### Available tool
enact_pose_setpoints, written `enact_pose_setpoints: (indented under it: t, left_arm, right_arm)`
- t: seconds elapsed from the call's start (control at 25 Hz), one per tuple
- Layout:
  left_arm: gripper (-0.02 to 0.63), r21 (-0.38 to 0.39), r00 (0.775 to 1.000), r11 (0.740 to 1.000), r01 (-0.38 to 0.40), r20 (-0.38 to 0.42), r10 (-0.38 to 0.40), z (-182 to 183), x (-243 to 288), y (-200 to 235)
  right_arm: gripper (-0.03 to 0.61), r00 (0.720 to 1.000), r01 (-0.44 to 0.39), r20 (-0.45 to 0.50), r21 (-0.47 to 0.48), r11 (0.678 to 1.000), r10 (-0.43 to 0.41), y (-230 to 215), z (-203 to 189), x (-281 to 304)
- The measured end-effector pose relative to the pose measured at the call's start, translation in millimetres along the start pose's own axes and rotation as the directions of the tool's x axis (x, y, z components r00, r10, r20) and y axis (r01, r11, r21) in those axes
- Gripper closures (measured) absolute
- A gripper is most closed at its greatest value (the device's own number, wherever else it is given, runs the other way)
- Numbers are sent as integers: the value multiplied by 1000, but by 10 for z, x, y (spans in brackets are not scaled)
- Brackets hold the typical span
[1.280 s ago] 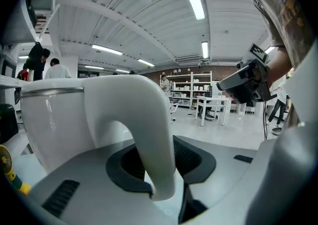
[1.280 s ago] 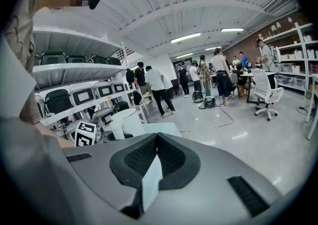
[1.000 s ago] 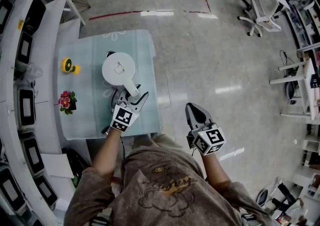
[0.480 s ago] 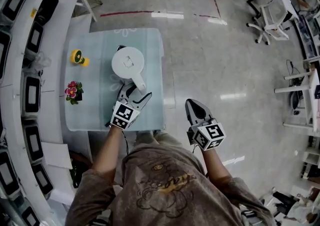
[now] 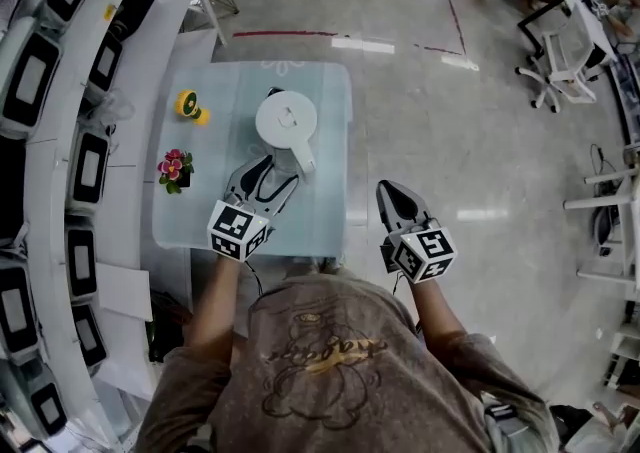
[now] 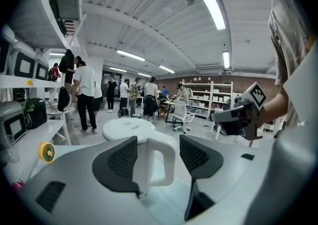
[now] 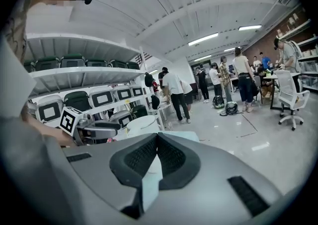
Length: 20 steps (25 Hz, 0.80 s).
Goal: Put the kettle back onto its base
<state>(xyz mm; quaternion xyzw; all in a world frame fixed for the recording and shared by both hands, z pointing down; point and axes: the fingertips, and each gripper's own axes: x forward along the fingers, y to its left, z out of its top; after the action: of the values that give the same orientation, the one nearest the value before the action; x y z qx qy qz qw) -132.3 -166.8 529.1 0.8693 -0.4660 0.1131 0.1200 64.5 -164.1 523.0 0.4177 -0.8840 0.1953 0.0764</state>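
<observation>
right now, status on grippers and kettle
Left gripper open, jaws just opened, kettle handle between them, ungripped. Right gripper shut, empty, beside the table. That kettle upright on it; base not visible. Flowers and yellow item stand clear.

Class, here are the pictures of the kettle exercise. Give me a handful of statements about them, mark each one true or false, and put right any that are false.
1. The white kettle stands on the table. True.
2. The left claw squeezes the kettle's handle. False: its jaws stand apart and have just been opening. The handle sits between them, untouched.
3. The right claw is shut with nothing in it. True.
4. The right claw hangs over the table. False: it is over the floor, beside the table.
5. In the head view, the flower pot stands to the right of the kettle. False: it stands to the kettle's left.
</observation>
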Motion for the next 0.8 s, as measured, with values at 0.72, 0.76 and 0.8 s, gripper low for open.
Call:
enact_pose_setpoints:
  t: [0.72, 0.76, 0.8]
  left_arm:
    - [386, -68, 959, 980, -187, 201, 197, 759, -810, 60]
    - [432, -67, 958, 979, -192, 202, 202, 742, -815, 63]
    - [460, -68, 957, 978, -197, 204, 207, 724, -820, 68]
  right_arm:
    - [578, 993, 11, 120, -93, 996, 0, 114, 556, -10]
    - [577, 993, 10, 119, -94, 995, 2, 121, 540, -5]
    - [577, 993, 8, 118, -95, 995, 3, 127, 522, -2]
